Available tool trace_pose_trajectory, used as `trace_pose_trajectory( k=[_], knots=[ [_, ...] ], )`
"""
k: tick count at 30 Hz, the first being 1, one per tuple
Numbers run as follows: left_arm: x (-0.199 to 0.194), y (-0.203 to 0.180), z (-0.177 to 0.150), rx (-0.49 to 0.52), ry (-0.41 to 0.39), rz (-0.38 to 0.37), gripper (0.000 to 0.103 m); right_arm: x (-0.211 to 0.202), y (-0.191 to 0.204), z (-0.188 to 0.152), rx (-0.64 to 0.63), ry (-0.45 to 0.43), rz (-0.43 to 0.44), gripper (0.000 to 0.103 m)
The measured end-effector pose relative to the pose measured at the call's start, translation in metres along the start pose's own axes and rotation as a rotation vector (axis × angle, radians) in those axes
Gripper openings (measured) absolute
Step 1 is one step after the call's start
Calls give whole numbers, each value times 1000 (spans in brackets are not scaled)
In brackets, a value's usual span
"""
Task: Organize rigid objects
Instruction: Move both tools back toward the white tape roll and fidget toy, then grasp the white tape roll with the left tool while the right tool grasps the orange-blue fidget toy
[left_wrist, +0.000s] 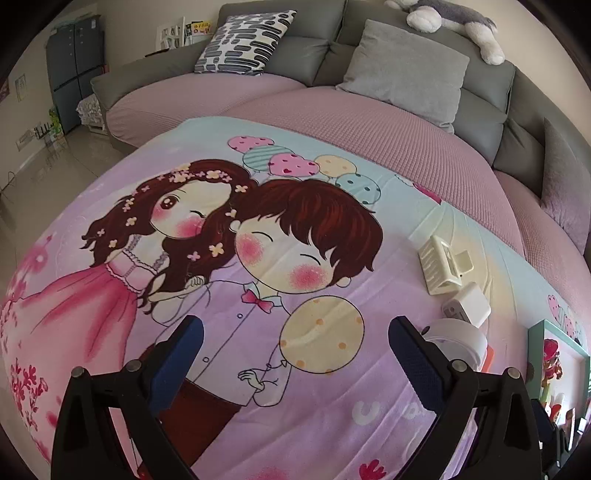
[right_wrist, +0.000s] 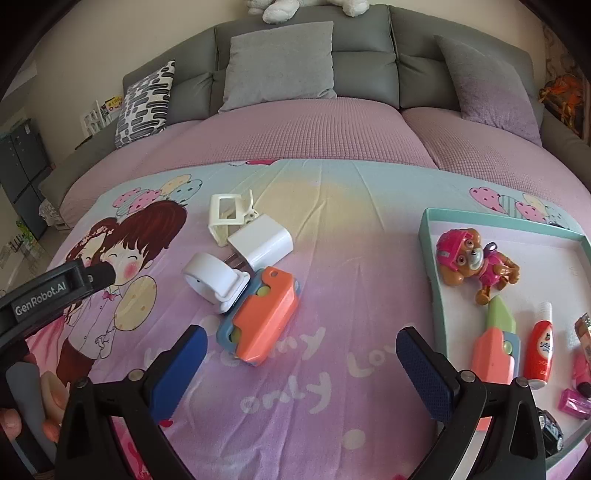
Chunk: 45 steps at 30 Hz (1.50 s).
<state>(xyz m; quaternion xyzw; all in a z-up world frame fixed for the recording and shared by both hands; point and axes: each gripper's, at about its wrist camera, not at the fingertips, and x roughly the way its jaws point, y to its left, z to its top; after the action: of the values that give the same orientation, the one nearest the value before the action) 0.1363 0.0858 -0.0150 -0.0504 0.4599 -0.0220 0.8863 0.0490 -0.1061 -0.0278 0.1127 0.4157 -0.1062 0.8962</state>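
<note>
On the cartoon-print sheet (right_wrist: 332, 229) lie a white clip holder (right_wrist: 226, 218), a white charger plug (right_wrist: 264, 242), a round white device (right_wrist: 210, 282) and an orange-and-blue toy (right_wrist: 264, 315). My right gripper (right_wrist: 301, 354) is open just in front of the orange toy, holding nothing. A teal-rimmed tray (right_wrist: 428, 251) at the right holds a toy pup (right_wrist: 474, 266), a second orange toy (right_wrist: 495, 350), a red tube (right_wrist: 541, 343) and small pink pieces. My left gripper (left_wrist: 295, 350) hovers open over the sheet; the clip holder (left_wrist: 441, 264), plug (left_wrist: 467, 304) and round device (left_wrist: 458, 341) lie to its right.
A grey sofa back (right_wrist: 354, 59) with grey cushions (right_wrist: 280, 62) and a patterned pillow (right_wrist: 146, 101) lines the far side. A plush toy (left_wrist: 454, 22) lies on top. The left gripper's body (right_wrist: 55, 288) and a hand (right_wrist: 22, 417) show at the right view's left edge.
</note>
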Motion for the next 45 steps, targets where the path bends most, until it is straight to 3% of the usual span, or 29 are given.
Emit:
trace_pose_trajectory(
  k=[8, 13, 19, 34, 45],
  knots=[
    [14, -8, -2, -3, 53, -114, 100, 24, 7, -5, 14, 60, 24, 103],
    [21, -21, -2, 4, 92, -249, 100, 26, 2, -4, 27, 60, 8, 103],
    [29, -41, -8, 60, 139, -304, 100, 29, 4, -4, 18, 46, -14, 103],
    [22, -27, -4, 16, 123, -286, 100, 39, 19, -3, -45, 31, -43, 100],
    [19, -50, -7, 91, 134, -356, 100, 29, 3, -1, -18, 53, -79, 78]
  ],
)
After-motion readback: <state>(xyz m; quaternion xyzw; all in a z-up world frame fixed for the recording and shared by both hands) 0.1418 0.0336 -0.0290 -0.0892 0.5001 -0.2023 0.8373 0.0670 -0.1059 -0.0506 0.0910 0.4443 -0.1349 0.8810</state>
